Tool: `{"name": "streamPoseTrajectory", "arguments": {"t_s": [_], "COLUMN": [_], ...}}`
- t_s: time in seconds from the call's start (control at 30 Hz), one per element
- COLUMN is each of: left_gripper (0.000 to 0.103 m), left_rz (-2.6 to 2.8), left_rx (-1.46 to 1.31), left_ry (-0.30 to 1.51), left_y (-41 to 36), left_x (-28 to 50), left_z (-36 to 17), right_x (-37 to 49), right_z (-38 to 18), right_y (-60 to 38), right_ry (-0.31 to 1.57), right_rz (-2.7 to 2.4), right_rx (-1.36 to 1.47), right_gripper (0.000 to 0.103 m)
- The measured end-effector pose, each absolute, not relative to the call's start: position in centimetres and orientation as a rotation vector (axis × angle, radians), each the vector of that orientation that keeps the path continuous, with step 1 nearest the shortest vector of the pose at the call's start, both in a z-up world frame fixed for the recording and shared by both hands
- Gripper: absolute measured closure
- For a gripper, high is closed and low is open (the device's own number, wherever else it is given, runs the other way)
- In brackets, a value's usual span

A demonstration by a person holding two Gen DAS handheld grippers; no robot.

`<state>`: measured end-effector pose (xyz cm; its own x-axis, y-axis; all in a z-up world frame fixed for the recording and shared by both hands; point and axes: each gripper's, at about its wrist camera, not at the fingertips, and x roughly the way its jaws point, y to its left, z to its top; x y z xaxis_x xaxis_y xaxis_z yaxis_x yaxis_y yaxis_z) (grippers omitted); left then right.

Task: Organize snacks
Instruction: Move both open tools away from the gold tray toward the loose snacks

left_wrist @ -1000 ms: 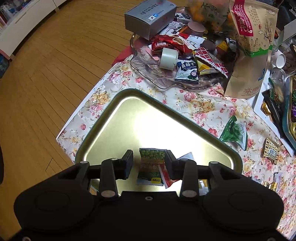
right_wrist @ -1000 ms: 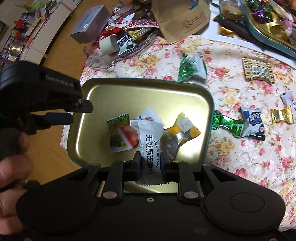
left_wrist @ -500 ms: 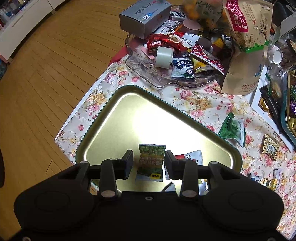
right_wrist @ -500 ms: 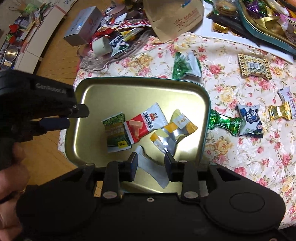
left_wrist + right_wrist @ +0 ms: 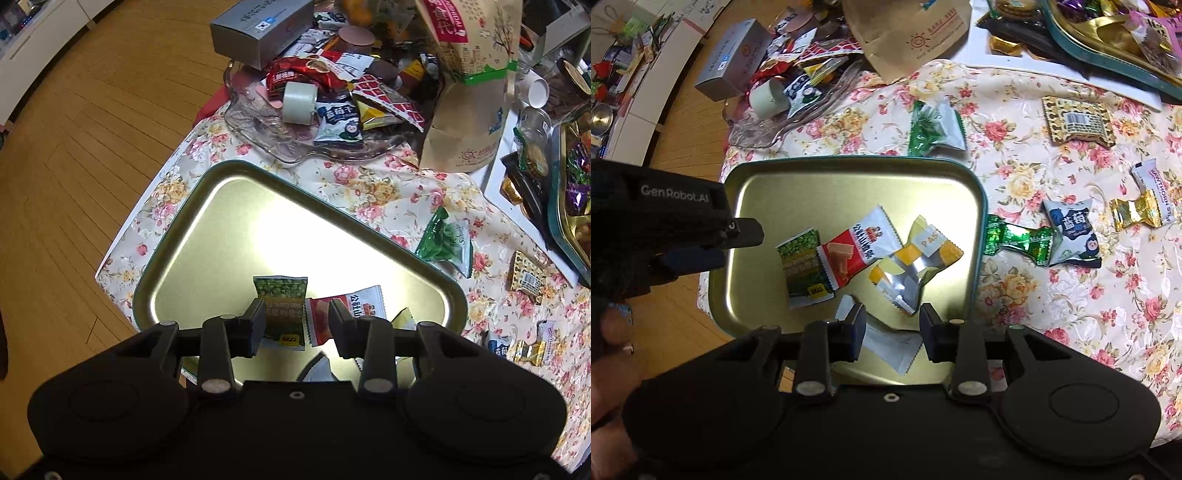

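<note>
A gold tin tray (image 5: 221, 236) (image 5: 849, 192) lies on the floral cloth. In it lie a green packet (image 5: 282, 306) (image 5: 803, 262), a red and white packet (image 5: 354, 306) (image 5: 860, 247), a yellow and silver packet (image 5: 916, 266) and a white sesame crisp packet (image 5: 890, 345). My left gripper (image 5: 297, 325) is open and empty above the green packet; it also shows in the right wrist view (image 5: 701, 229). My right gripper (image 5: 892, 334) is open above the white packet, apart from it.
Loose snacks lie on the cloth: a green packet (image 5: 934, 127), a green candy (image 5: 1015, 238), a blue packet (image 5: 1071, 232), a gold candy (image 5: 1137, 212), a patterned packet (image 5: 1075, 122). A glass dish (image 5: 266, 122) of snacks, a grey box (image 5: 258, 26) and a paper bag (image 5: 469, 96) stand behind.
My right gripper has opened and let the white sesame crisp packet drop into the tray, then drawn back. My left gripper has pulled back a little, still open.
</note>
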<state>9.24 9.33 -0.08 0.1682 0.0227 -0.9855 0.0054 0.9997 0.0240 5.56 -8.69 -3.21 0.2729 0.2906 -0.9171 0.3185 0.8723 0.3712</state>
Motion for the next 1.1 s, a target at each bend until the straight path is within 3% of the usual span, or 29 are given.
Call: {"name": "streamPoseTrajectory", "arguments": {"t_s": [1.1], "left_gripper": [0.056], "left_rz": [-0.147], "left_rx": [0.104], "left_ry": [1.422], "left_y": [-1.4], "left_x": [7.3], "left_z": [-0.1], "right_x": [1.7], "right_z": [-4.2], "right_y": [-18.7], "right_ry": [1.308], "right_rz": [-0.209], "right_rx": [0.692], "right_gripper": [0.068]}}
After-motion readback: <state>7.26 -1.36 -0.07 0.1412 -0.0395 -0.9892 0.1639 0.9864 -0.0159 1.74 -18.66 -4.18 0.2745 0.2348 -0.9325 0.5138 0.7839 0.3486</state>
